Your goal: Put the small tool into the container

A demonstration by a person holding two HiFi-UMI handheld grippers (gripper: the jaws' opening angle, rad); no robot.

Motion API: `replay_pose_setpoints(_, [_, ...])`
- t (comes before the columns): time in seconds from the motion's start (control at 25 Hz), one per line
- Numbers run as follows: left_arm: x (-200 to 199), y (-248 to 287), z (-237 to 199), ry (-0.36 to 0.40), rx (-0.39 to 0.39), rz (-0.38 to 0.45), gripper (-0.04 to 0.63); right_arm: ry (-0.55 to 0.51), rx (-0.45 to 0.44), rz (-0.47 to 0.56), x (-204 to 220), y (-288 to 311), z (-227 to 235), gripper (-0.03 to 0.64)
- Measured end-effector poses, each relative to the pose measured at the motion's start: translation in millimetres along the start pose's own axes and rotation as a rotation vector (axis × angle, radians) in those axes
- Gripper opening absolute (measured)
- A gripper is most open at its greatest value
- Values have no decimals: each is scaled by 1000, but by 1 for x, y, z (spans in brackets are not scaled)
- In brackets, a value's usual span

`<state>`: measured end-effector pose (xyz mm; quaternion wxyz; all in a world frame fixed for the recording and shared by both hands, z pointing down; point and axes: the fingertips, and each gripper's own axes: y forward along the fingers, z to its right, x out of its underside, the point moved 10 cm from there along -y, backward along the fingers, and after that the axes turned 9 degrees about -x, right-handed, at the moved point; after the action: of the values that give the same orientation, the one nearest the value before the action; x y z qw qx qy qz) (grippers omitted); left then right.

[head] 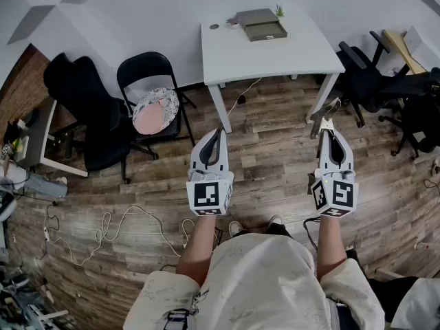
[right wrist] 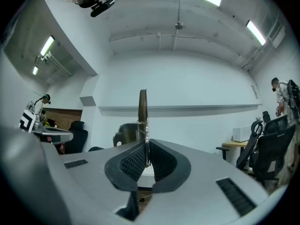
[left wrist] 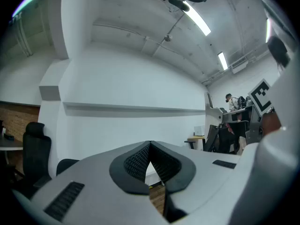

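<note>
Over plank floor (head: pixel 275 163) near a white table (head: pixel 275 50), right gripper (head: pixel 326 130) pinches small tool (right wrist: pixel 142 107); left gripper (head: pixel 220 133) fingers (left wrist: pixel 136 162) meet.

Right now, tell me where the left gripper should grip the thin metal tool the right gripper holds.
Probably the free shaft of the thin metal tool beyond the right gripper, approached from its tip end, pads on its flat faces: its base is clamped.

A white table (head: pixel 289 57) is seen at 12 o'clock, with a grey-green box (head: pixel 267 30) on it. The floor (head: pixel 275 160) is patterned in brown planks. At 10 o'clock a pink cushion (head: pixel 155 112) (speckled white rim) is seen. The tool (right wrist: pixel 142 108) is silver.
</note>
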<state>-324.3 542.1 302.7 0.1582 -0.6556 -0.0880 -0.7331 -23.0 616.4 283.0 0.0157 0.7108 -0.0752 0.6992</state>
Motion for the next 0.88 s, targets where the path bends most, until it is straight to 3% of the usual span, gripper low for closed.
replay_pose_setpoints(0.56, [1, -1, 42, 14, 7, -18, 6, 29, -1, -6, 11, -18, 31, 15])
replay_pose_setpoints(0.88, [1, 6, 86, 16, 13, -25, 6, 64, 14, 3, 20, -37, 72, 15])
